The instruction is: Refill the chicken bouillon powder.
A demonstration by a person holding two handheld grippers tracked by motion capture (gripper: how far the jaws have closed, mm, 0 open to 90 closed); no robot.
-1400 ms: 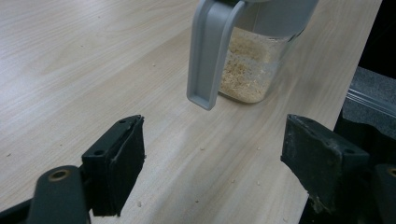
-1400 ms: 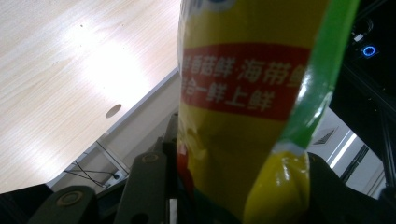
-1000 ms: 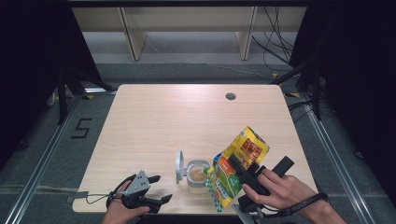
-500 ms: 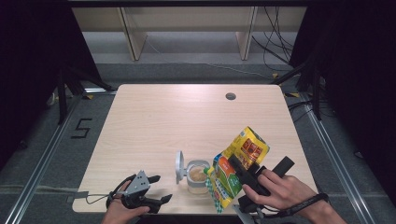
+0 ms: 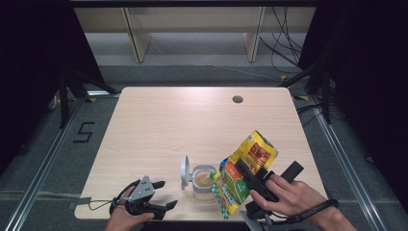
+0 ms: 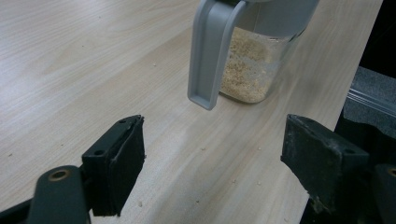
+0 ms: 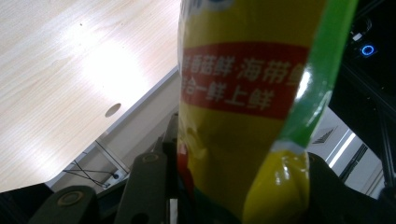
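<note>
A pale wooden counter [image 5: 192, 125] is seen from above, with a small round hole [image 5: 237, 99] toward its 1 o'clock corner. A yellow and green packet [image 5: 243, 175] is held tilted at about 5 o'clock on the counter, its lower end over the mouth of a clear jar [image 5: 203, 182]. The packet is clamped between the jaws of the right hand-held gripper [image 5: 252, 180], which is gripped by the right hand [image 5: 288, 195]. The jar, part filled with pale granules [image 6: 245, 65], stands near the counter's 6 o'clock edge, its grey flip lid [image 5: 184, 169] standing open at its 9 o'clock side. The left hand-held gripper [image 5: 161, 195] is held at 7 o'clock, its jaws spread wide with nothing between them, pointed toward the jar. Small crumbs [image 6: 203, 149] are scattered on the counter before it.
</note>
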